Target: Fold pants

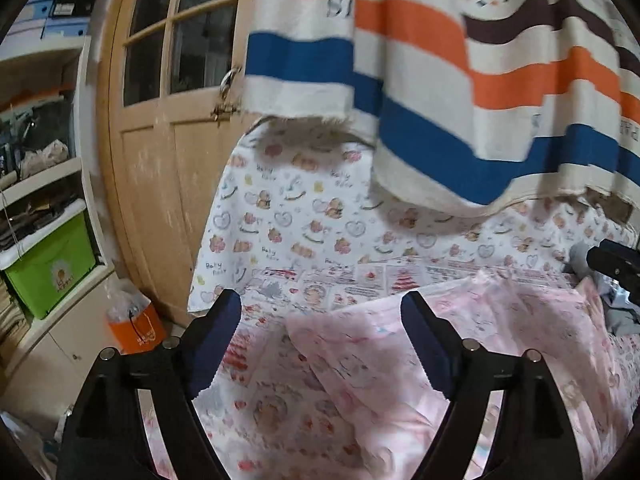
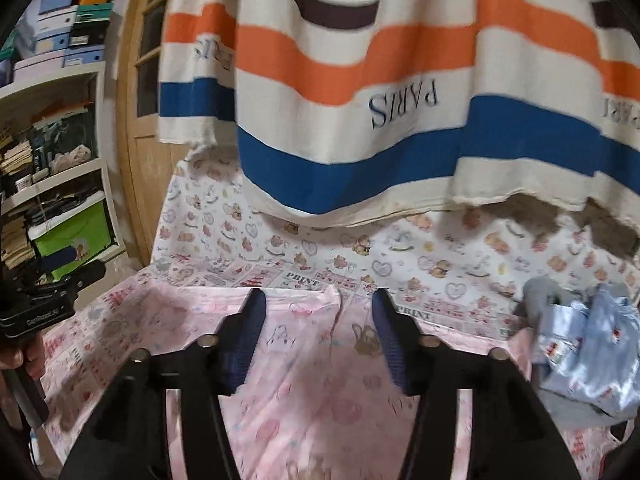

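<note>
Two grippers over one garment, both empty. At 9 o'clock in the left wrist view: shelves with a green bin (image 1: pixel 52 268), then a wooden door (image 1: pixel 160 184). Left gripper (image 1: pixel 320 344) has its jaws spread wide, nothing between them; printed sheet (image 1: pixel 280 220) and the edge of the pink pants (image 1: pixel 500 320) lie under it, pants running off toward 3 o'clock. Striped towel (image 1: pixel 440 92) hangs at 12 o'clock. In the right wrist view the right gripper (image 2: pixel 320 340) sits over the middle of the pants, jaws parted, not pinching cloth. Crumpled blue garment (image 2: pixel 588 340) at 3 o'clock, just beside the pants.

Handling guess: thin, light, floppy cotton, no stiffness, likely to drag and bunch on the sheet. Best hold looks like the far hem or waistband corners at 12 o'clock, one per gripper, pinching both layers.
</note>
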`<state>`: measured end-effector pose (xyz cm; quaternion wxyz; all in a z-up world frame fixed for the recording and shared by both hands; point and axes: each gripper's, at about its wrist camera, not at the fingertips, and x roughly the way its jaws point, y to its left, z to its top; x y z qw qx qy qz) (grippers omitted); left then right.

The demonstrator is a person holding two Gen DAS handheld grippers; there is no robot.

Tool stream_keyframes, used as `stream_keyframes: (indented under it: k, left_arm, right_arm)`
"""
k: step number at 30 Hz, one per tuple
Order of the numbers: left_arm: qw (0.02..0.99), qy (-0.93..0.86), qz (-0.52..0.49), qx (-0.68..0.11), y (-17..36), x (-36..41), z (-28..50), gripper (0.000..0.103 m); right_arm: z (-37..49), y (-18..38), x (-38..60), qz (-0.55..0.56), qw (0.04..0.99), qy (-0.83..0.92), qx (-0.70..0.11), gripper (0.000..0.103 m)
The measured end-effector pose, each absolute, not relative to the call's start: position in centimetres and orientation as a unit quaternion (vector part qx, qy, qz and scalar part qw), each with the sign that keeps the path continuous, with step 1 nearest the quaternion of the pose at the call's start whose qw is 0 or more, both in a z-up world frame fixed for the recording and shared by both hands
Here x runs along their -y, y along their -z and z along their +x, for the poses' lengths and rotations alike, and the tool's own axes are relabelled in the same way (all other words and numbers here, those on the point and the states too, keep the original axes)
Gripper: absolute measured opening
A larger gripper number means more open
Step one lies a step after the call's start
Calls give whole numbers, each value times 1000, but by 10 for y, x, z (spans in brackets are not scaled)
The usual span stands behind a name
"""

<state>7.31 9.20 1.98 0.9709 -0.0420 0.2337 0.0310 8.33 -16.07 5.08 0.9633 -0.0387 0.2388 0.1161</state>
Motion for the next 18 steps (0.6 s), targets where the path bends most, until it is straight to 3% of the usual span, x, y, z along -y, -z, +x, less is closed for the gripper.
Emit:
stream_keyframes:
  k: [9, 18]
  left_arm:
    - [952, -18, -43, -303, -2, -107, 133, 84]
    - [944, -27, -59, -324, 13, -121, 151, 84]
  right_arm:
    - [212, 4, 142, -23, 914, -143, -379, 56]
    - [262, 48, 134, -37, 893, -131, -429, 43]
